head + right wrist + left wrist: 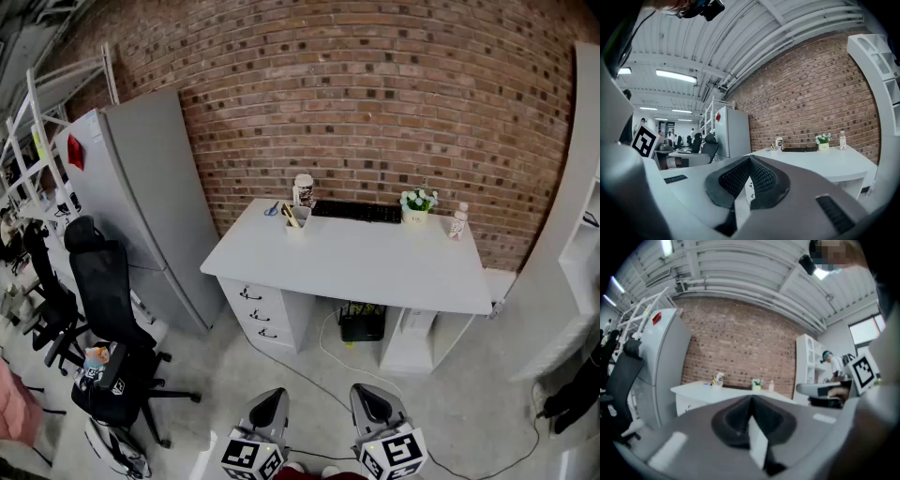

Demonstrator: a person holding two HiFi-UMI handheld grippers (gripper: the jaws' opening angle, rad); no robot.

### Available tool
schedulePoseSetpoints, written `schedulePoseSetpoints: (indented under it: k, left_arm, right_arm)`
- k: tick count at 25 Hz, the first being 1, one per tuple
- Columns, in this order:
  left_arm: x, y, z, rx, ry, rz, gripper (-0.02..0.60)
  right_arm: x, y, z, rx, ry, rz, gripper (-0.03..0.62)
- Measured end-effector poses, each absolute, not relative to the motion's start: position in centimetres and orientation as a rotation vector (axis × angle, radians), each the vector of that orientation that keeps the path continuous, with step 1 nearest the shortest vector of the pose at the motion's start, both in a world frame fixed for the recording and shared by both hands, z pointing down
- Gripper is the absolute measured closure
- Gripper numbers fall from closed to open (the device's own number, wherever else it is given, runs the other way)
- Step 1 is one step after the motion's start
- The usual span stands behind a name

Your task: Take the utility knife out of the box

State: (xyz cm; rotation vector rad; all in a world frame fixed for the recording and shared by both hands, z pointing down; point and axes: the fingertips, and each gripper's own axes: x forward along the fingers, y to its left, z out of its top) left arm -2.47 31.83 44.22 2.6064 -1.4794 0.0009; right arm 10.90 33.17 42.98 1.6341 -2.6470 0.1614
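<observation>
A small white box (297, 219) stands at the back left of the white desk (375, 262), and a yellow and black handle (291, 215), apparently the utility knife, sticks out of it. Both grippers are far from the desk, low at the front of the head view. My left gripper (269, 403) is shut with nothing in it. My right gripper (373, 401) beside it is also shut and holds nothing. In the left gripper view the closed gripper (751, 401) points level toward the desk (708, 391). In the right gripper view the closed gripper (750, 161) does likewise, and the box (774, 148) is tiny.
On the desk are a black keyboard (356, 212), a potted plant (418, 202), a small bottle (458, 222), a tin (303, 188) and blue scissors (271, 210). A tall grey cabinet (141, 197) and black office chairs (111, 319) stand left, white shelving (577, 244) right, cables (323, 352) under the desk.
</observation>
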Motion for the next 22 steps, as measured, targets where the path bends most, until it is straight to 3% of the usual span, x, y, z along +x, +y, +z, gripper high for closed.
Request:
schedulePoseSetpoints:
  k: [22]
  left_arm:
    - [-1.7,30.3,43.4,2.625,-1.477,-0.053,0.58]
  right_arm:
    - [11.2,31.8,42.7,1.631,-2.622,0.161,0.586]
